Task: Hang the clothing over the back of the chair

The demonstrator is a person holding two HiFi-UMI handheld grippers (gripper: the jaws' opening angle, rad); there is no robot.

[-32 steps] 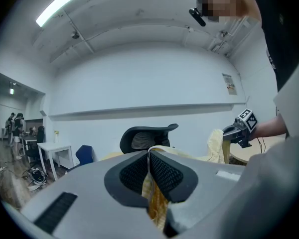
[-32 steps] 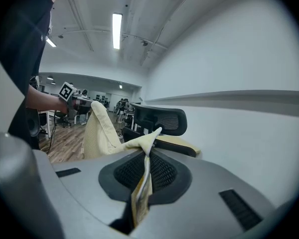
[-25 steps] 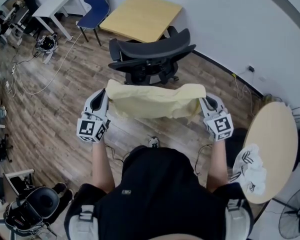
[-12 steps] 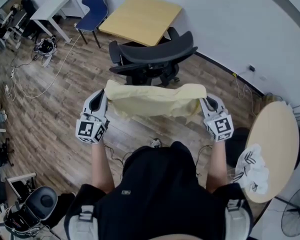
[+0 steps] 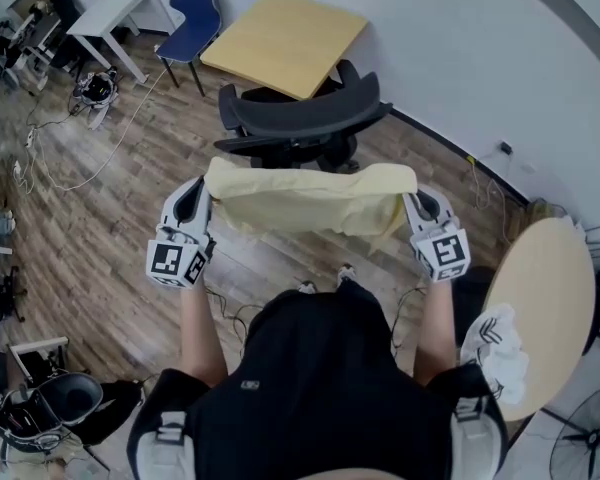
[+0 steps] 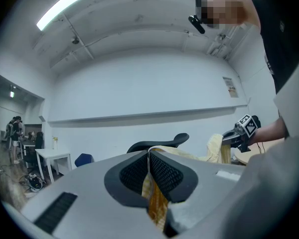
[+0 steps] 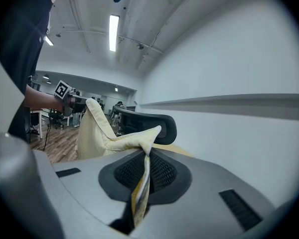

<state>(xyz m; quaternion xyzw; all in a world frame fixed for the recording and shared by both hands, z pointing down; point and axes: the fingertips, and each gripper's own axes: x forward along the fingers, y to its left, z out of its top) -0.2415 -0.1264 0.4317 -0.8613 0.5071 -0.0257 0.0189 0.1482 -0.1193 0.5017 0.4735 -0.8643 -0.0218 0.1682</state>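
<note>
A pale yellow garment is stretched between my two grippers in the head view, just in front of the black office chair. My left gripper is shut on the garment's left end; in the left gripper view the cloth is pinched between the jaws, with the chair back beyond. My right gripper is shut on the right end; in the right gripper view the cloth runs through the closed jaws toward the chair's back.
A yellow square table stands behind the chair by the wall. A blue chair and a white table are at the far left. A round wooden table with a white cloth is at the right. Cables lie on the wood floor.
Both grippers have carried the garment slightly up and toward the chair, so its top edge now lies closer to the chair back. The grips are unchanged.
</note>
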